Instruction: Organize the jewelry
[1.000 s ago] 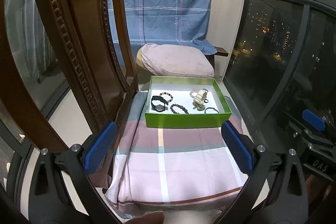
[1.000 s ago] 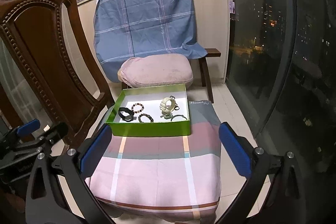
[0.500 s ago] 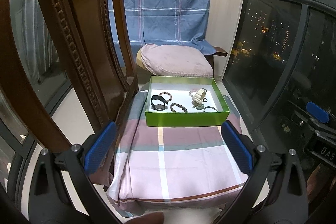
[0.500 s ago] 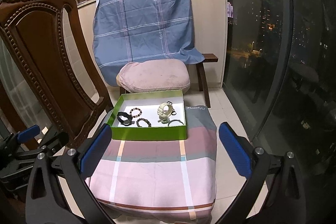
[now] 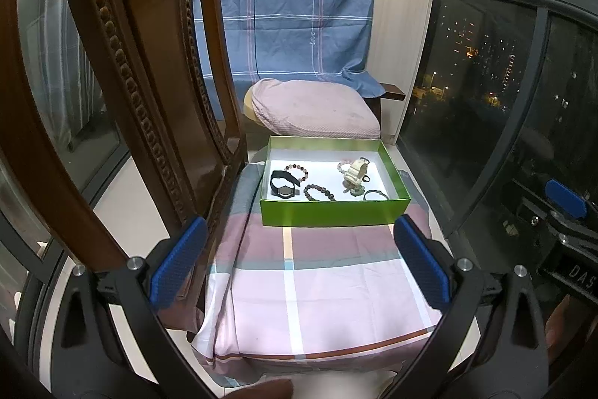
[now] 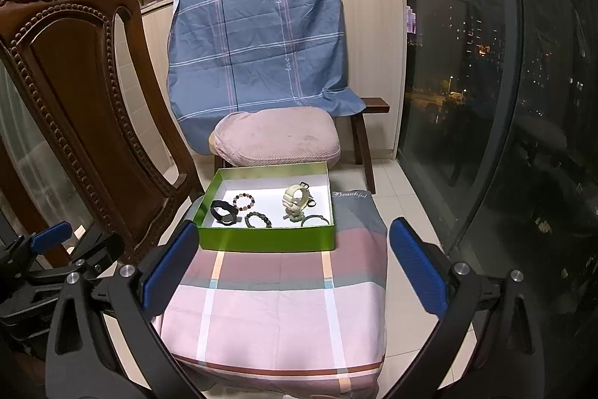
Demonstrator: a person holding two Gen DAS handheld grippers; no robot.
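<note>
A green box (image 5: pixel 329 211) (image 6: pixel 261 240) with a white floor rests at the far end of a small table under a pink plaid cloth (image 5: pixel 317 272) (image 6: pixel 276 301). Inside lie a black watch (image 5: pixel 284 185) (image 6: pixel 223 213), a cream watch (image 5: pixel 355 171) (image 6: pixel 297 198), two bead bracelets (image 5: pixel 318 193) (image 6: pixel 258 220) and a thin dark bangle (image 5: pixel 375 195) (image 6: pixel 316 221). My left gripper (image 5: pixel 299 266) hangs open above the near cloth, nothing between its blue pads. My right gripper (image 6: pixel 291 270) is open too, short of the box.
A carved wooden chair (image 5: pixel 123 70) (image 6: pixel 74 107) stands close on the left. Behind the box lie a pink cushion (image 5: pixel 314 109) on a bench and a blue plaid sheet (image 6: pixel 258 43). Dark windows (image 6: pixel 504 100) run along the right.
Both grippers have drawn back and risen slightly, so the box sits a little farther off in each view. Nothing in the box has moved.
</note>
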